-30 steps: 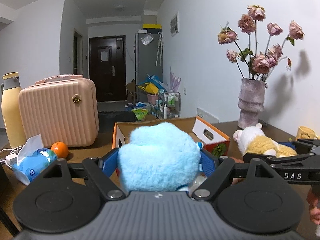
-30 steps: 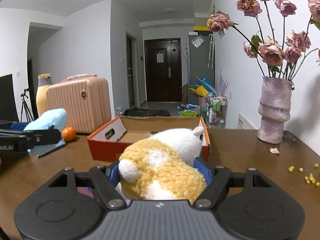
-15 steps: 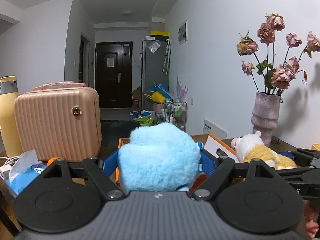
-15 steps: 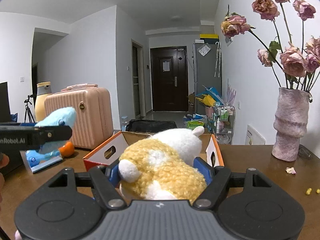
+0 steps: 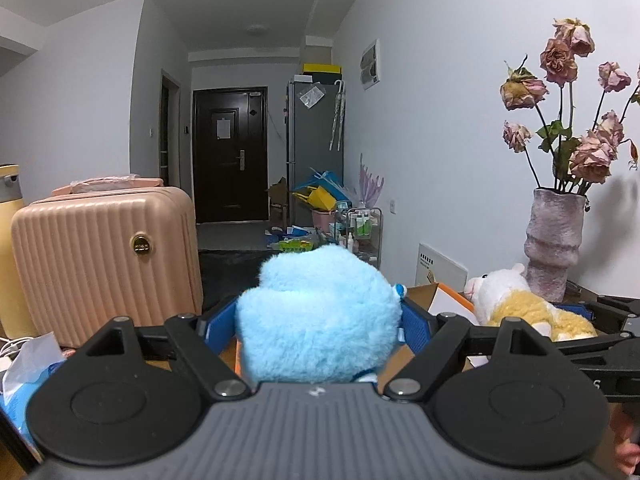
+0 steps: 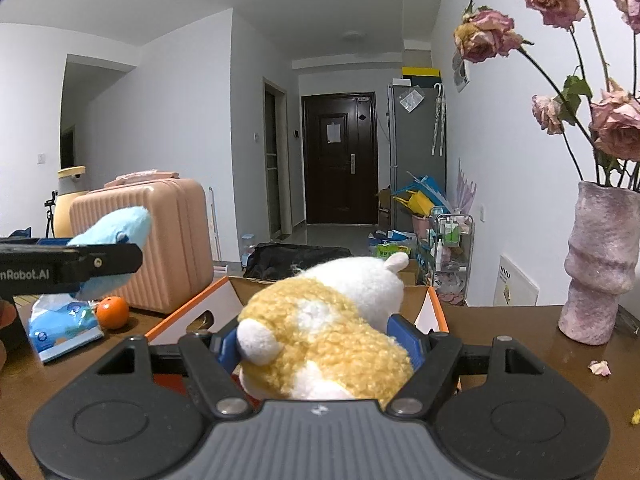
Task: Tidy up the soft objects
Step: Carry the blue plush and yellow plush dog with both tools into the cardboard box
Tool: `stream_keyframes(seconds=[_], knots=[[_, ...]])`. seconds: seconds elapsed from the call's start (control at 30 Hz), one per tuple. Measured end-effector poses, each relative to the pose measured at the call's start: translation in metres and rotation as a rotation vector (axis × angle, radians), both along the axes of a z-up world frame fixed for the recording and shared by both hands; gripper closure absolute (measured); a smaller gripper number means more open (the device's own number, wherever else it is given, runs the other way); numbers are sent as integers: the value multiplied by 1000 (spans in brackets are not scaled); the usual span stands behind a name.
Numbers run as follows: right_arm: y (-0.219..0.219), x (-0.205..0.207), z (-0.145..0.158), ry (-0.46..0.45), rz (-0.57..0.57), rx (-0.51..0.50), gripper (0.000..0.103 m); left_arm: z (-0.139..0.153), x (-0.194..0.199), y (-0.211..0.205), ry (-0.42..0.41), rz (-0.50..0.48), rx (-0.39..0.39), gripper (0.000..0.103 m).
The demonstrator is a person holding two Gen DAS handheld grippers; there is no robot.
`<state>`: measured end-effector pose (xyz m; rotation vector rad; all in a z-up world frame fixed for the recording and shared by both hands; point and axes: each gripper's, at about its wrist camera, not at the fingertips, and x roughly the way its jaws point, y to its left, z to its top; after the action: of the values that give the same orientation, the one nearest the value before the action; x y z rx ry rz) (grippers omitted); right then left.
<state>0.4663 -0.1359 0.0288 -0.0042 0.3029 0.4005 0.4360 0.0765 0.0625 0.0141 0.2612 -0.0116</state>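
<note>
**Both toys carried closer to the box**

Since the earlier frames both grippers have travelled forward over the counter (image 6: 500, 328), so the cardboard box (image 6: 224, 300) with orange edges now sits right under them and the pink suitcase (image 5: 104, 256) looks bigger in the left wrist view. The grip on each toy has not changed

The left gripper (image 5: 320, 320) has its jaws partly apart, and the blue pads (image 5: 218, 322) press on both sides of a fluffy light blue plush toy (image 5: 320, 320). The toy fills the gap between the fingers and is lifted off the counter; in the right wrist view it hangs in the air in front of the suitcase, above a blue tissue pack (image 6: 64, 322) and an orange (image 6: 113, 312)

The right gripper (image 6: 324, 344) also has its jaws partly apart, a little narrower, and they squeeze a yellow and white plush animal (image 6: 324, 332). Its white head points away from the camera, over the open box, and the blue pads (image 6: 404, 340) touch its curly yellow body on both sides. In the left wrist view this animal is seen at the right, above the box flap

A pinkish vase (image 6: 600, 264) with dried roses (image 6: 484, 36) stands on the counter at the right, well apart from both grippers, and a fallen petal (image 6: 599, 368) lies near its foot
</note>
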Motion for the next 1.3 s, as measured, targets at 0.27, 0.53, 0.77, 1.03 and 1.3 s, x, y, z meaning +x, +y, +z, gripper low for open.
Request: stream_keyframes(seconds=[0.27,0.53,0.77,1.03,1.3], knots=[[5,29,1,-8,-7,-14,30,-2,31,3,6,12,9,20],[11,56,0,-9,-6,-29,30,-9,60,8,27,35,30,20],[19,80,-5,21,-2,-47,29,-23,88,9,72,47,54,20],[28,98,-13,52,-12,-77,29,-44,116,8,135,62,82,20],[33,119,-24,90,-31,-101,29,-62,127,5,174,58,95,20]])
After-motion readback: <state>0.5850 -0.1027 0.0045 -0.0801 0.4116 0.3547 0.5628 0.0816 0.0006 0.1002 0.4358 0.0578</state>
